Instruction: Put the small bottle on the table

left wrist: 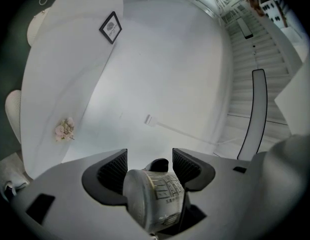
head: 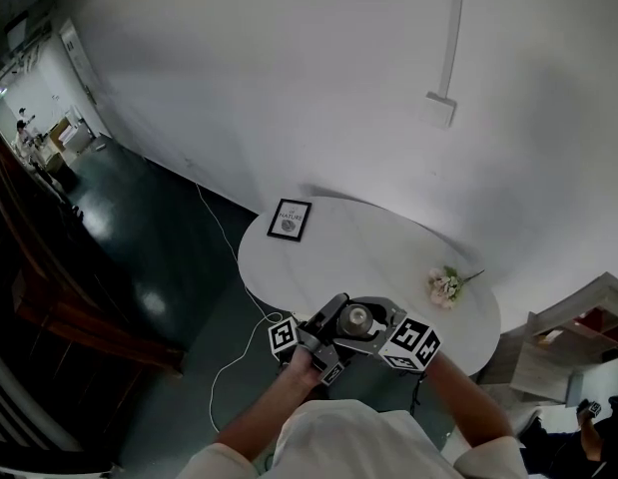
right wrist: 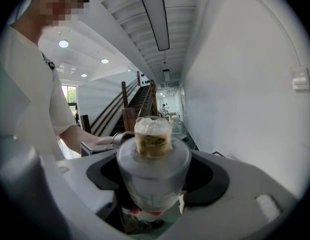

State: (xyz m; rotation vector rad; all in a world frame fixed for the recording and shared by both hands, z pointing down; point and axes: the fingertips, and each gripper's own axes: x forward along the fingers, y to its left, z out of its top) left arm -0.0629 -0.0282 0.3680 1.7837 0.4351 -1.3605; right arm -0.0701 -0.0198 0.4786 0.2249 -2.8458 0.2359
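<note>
Left claw [left wrist: 150,165] and right claw [right wrist: 157,178] both clamp the small bottle [left wrist: 153,194] (translucent, yellow-brown contents showing at its neck). Bottle is held in the air at the near edge of the white tabletop [head: 378,252].

**Head camera:** it is looking steeply down from above the person onto the white table [head: 368,257], taking in floor and wall at a distance.

**Left gripper camera:** it is sitting close behind the left gripper [left wrist: 150,166], with the held small bottle [left wrist: 155,194] filling the foreground. It is facing across the table toward the wall. It is sharing the framed picture [left wrist: 110,28], the flowers [left wrist: 64,129] and the wall box [left wrist: 148,119] with the head view.

**Right gripper camera:** it is sitting just behind the right gripper [right wrist: 155,176], with a translucent bottle [right wrist: 153,169] clamped at the lens. It is facing sideways and upward, toward the person's sleeve [right wrist: 29,94], the staircase [right wrist: 129,104] and the ceiling. It is sharing the staircase side with the head view.
</note>
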